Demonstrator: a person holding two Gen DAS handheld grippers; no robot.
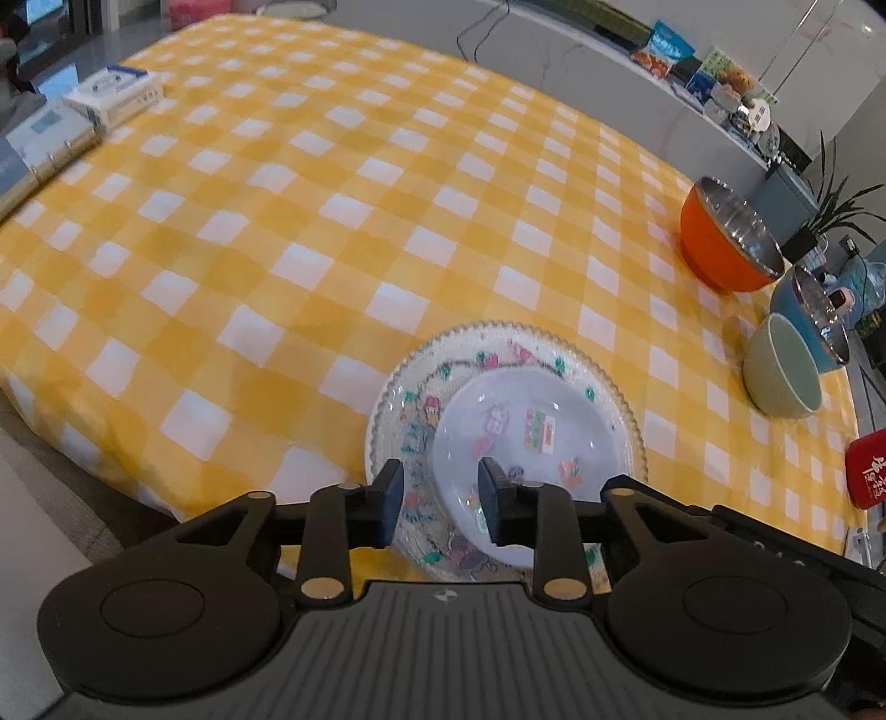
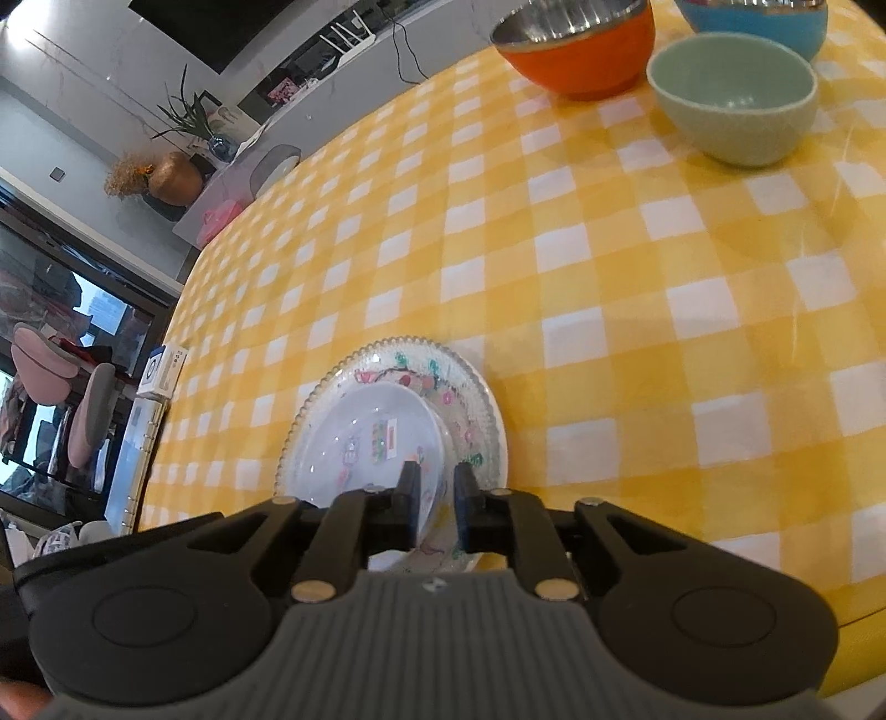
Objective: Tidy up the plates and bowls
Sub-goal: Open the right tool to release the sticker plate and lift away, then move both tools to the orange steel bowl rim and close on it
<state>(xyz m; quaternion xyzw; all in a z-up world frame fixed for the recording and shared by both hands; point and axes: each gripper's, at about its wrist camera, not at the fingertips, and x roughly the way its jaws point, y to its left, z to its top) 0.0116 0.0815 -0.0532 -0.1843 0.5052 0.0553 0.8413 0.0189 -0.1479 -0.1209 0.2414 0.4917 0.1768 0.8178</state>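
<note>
Yellow-and-white check cloth (image 1: 277, 232) covers the table we work at, and both our tongs hang low over its near edge. Our left gripper (image 1: 440, 501) stands partly open, its pads astride the near rim of the small plate (image 1: 526, 426) without pressing on it, as far as we can see. Our right gripper (image 2: 434, 498) is open only narrowly, its pads either side of the same plate's edge with a sliver of gap showing, so we judge it lets go rather than holds. That small plate, pale with stickers, lies inside the big plate (image 1: 421, 376), a clear one with a beaded rim and painted flowers; the two sit stacked near the table's front edge. So we take the plates as done. The bowls look left to do: the orange bowl (image 2: 576, 50), the blue bowl (image 2: 764, 22) and the green bowl (image 2: 731, 94) stand apart from one another at the far corner, upright, none nested in another, and well apart from the plates. Next we would gather them, largest at the bottom. Farther out, boxes (image 1: 111, 94) and a ring binder (image 1: 44, 138) lie along the far left of the cloth. Beyond runs a white counter (image 1: 609, 61) with snack packets and a potted plant (image 1: 830, 205), and the right view shows a dark window and a brass-coloured vase (image 2: 174, 177).
</note>
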